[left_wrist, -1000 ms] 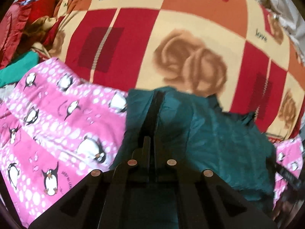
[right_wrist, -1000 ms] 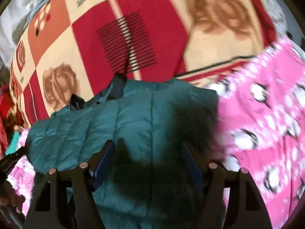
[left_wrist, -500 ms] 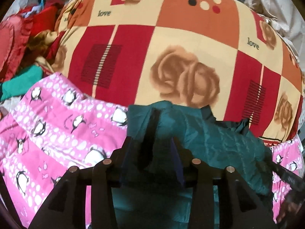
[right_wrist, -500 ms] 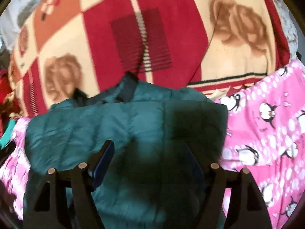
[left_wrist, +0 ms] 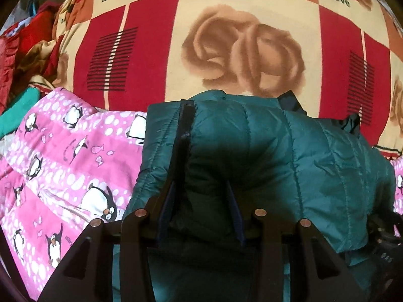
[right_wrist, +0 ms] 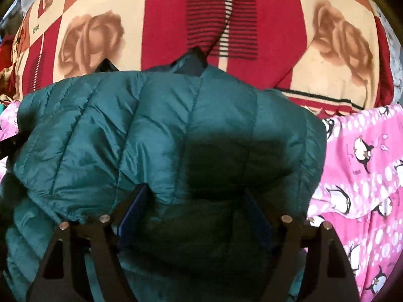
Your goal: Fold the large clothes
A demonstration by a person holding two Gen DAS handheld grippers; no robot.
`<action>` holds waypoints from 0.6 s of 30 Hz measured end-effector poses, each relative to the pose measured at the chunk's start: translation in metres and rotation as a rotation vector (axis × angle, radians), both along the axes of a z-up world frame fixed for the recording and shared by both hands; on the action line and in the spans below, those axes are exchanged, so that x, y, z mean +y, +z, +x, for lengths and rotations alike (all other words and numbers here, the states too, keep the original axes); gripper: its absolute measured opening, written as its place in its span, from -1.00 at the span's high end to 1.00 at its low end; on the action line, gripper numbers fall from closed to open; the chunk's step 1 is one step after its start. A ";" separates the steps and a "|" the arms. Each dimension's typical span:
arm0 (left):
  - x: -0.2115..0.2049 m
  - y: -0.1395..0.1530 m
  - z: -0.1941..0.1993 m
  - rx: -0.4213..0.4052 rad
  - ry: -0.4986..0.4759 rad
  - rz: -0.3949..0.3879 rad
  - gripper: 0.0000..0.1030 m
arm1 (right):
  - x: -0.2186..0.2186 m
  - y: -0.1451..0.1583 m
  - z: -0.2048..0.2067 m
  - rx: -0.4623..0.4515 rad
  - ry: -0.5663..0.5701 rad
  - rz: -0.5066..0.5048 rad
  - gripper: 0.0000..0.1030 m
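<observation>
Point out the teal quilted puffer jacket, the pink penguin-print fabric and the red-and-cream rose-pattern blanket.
teal quilted puffer jacket (right_wrist: 151, 130): right wrist view, quilted panel.
pink penguin-print fabric (left_wrist: 63, 156): left wrist view, spotted stretch left of the jacket.
red-and-cream rose-pattern blanket (left_wrist: 241, 50): left wrist view, brown rose.

Rose-print checked blanket (left_wrist: 252, 50) — red, cream and orange, "love" lettering — was spread behind. Pink penguin-print sheet (left_wrist: 63, 156) was laid in front; red and green fabrics (left_wrist: 22, 58) were piled far left.
</observation>
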State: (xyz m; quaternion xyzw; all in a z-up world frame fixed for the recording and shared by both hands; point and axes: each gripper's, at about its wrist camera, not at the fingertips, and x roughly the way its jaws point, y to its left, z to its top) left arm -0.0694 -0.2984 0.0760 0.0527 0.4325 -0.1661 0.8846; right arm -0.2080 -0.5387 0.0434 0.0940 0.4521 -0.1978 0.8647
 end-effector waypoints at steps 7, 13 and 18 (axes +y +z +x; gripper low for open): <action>-0.003 -0.003 0.001 -0.001 0.007 0.010 0.63 | -0.001 0.045 -0.032 -0.106 -0.043 0.018 -0.57; -0.009 -0.004 0.000 -0.010 0.001 0.033 0.59 | -0.021 0.026 -0.029 -0.048 -0.093 -0.005 -0.57; -0.016 -0.007 0.000 -0.014 -0.008 0.042 0.55 | -0.037 -0.006 -0.024 -0.025 -0.119 0.050 -0.64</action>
